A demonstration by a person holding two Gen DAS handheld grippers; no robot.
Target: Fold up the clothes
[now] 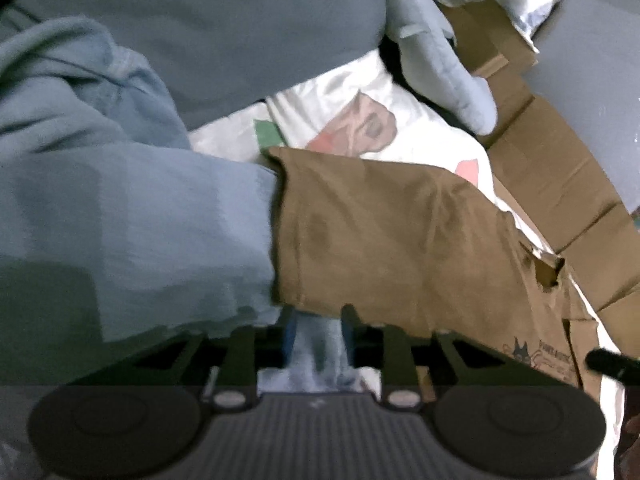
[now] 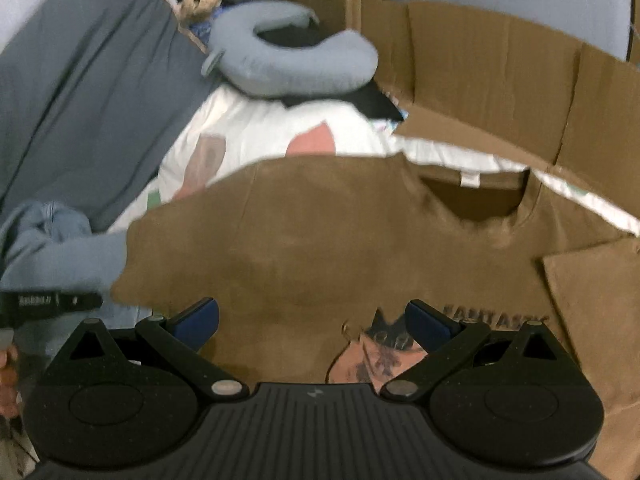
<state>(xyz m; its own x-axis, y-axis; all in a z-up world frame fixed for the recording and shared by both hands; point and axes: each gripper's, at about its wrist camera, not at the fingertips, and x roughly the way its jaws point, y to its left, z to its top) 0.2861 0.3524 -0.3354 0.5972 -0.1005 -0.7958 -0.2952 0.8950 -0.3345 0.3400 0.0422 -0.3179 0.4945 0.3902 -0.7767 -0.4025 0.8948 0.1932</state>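
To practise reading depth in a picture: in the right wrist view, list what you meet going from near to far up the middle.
right gripper → brown T-shirt → white printed bedsheet → grey-blue neck pillow

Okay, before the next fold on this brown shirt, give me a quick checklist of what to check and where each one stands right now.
1. Brown shirt spread flat, collar away from the grippers: ok.
2. Right gripper open over the shirt's print: ok.
3. Left gripper gripping only the shirt: not ok, light blue cloth sits between its fingers.
4. Blue cloth clear of the shirt's sleeve: not ok, it overlaps the sleeve's edge.
5. Cardboard clear of the shirt: not ok, it covers the collar side.
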